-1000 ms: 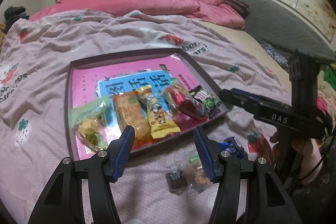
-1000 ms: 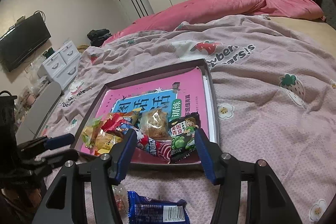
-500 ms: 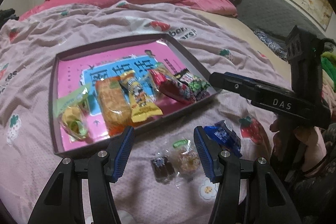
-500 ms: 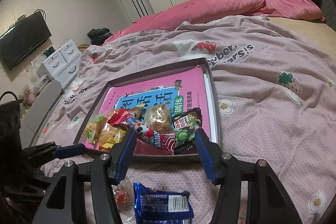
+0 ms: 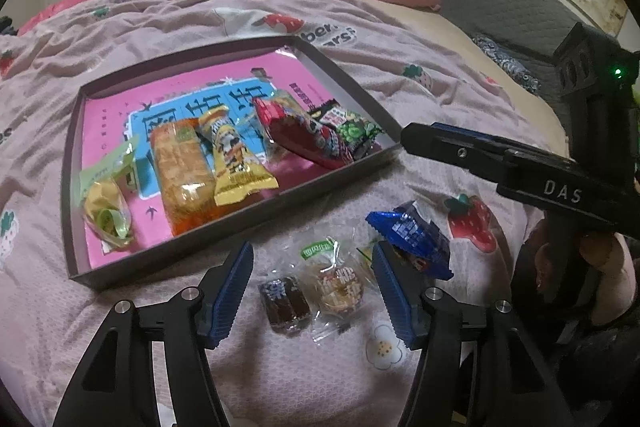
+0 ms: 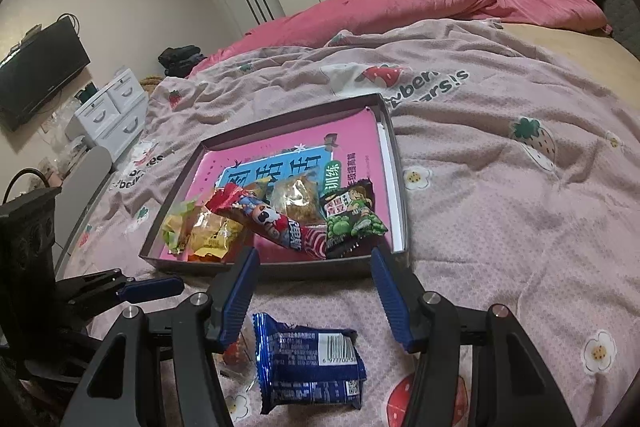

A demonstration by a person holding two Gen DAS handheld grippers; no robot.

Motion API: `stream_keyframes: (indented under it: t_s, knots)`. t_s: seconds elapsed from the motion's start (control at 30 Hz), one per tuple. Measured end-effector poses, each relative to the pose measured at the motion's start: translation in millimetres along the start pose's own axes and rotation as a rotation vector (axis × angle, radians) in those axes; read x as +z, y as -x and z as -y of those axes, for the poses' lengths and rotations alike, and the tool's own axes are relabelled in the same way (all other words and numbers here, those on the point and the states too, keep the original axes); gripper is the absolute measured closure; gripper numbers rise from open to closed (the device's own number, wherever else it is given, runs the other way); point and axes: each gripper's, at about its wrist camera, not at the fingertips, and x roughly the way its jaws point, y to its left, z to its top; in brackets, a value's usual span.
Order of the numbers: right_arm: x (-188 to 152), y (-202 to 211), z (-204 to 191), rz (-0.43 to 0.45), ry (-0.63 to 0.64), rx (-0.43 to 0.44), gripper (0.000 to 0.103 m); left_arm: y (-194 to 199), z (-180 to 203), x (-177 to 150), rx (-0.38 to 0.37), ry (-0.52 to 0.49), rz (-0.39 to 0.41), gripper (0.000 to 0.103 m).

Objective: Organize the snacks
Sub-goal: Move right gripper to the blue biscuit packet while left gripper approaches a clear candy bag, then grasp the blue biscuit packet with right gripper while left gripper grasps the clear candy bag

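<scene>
The left gripper (image 5: 312,291), jaws opening and empty, hovers at lower centre over two small clear-wrapped snacks (image 5: 312,291) on the bed; lower squarely, pinch one, not both.

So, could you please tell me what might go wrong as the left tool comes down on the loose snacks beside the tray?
1. The left tool, its jaws opening and holding nothing, frames both the dark candy and the clear-wrapped cake; it may catch both or pinch only wrapper.
2. The blue packet lies against its right finger and could get nudged.
3. The soft blanket may bunch under the fingers.
</scene>
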Motion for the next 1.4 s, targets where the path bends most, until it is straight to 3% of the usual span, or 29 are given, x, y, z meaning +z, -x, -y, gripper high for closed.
stream_keyframes:
  t_s: [0.33, 0.9, 1.17, 1.4]
  knots:
    - [-14.8, 0.1, 2.6, -0.08, -0.039, -0.03, 0.046, -14.3, 1.9, -2.5, 0.004, 0.008, -0.024, 0.039]
    - [-39.9, -13.1, -4.0, -0.23, -0.028, -0.006, 0.046, -24.6, -3.0, -0.7, 0.009, 0.035, -0.043, 0.039]
    - [-43.7, -26.4, 1.0, -0.275, -0.04, -0.002, 0.035, -28.1, -2.4, 0.3, 0.013, 0.034, -0.05, 0.039]
    - [-43.6, -36.6, 12.0, -0.284, -0.09, 0.027, 0.034, -31.9, -3.2, 0.4, 0.011, 0.04, -0.059, 0.039]
